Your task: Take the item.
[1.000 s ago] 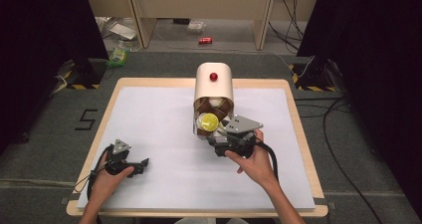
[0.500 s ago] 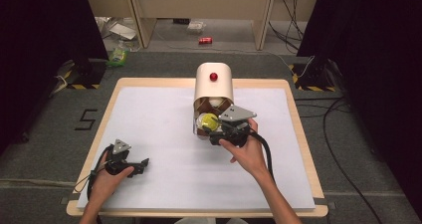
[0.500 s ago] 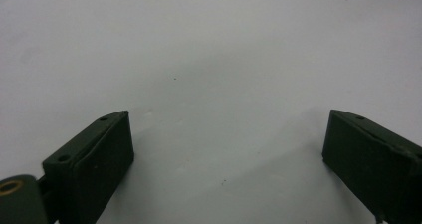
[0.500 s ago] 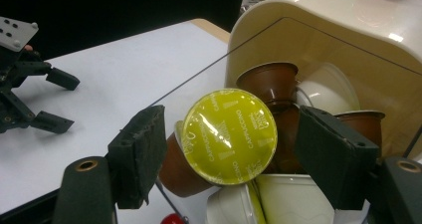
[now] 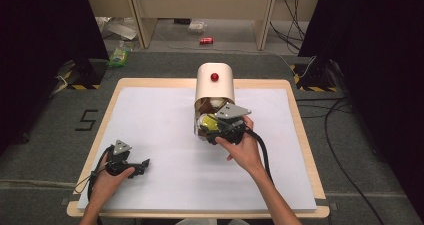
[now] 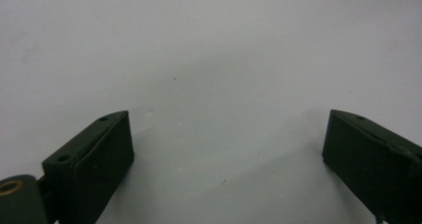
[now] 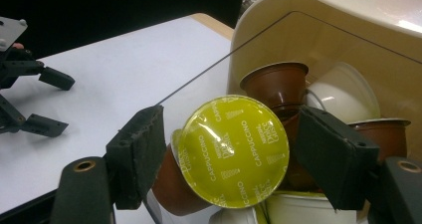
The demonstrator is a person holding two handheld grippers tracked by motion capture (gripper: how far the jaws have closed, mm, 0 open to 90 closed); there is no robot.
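**Right gripper at the bin mouth, capsule framed but not yet gripped**

The right gripper has its jaws on either side of the yellow-lidded capsule, whose foil lid reads cappuccino. In the right gripper view the pads stand just beside the lid's rim with a sliver of gap showing on both sides, so the jaws look part-open around it rather than clamped; I judge the pick as lined up but the squeeze not yet made. The capsule sits at the front of the cream bin's open mouth, tilted with its lid facing outward, resting on the white capsules below it and in front of the brown capsules deeper in the bin.

What is left, as I read it: close on the capsule, draw it out of the bin, and set it on the table. No capsule lies on the table outside the bin.

The right hand reaches forward from the near edge, forearm angled toward the bin, gripper roughly level and pointing into its mouth. The left gripper rests low on the table, well apart from the bin toward the near left corner, its jaws wide open with nothing between them; the left hand is wrapped around its body.
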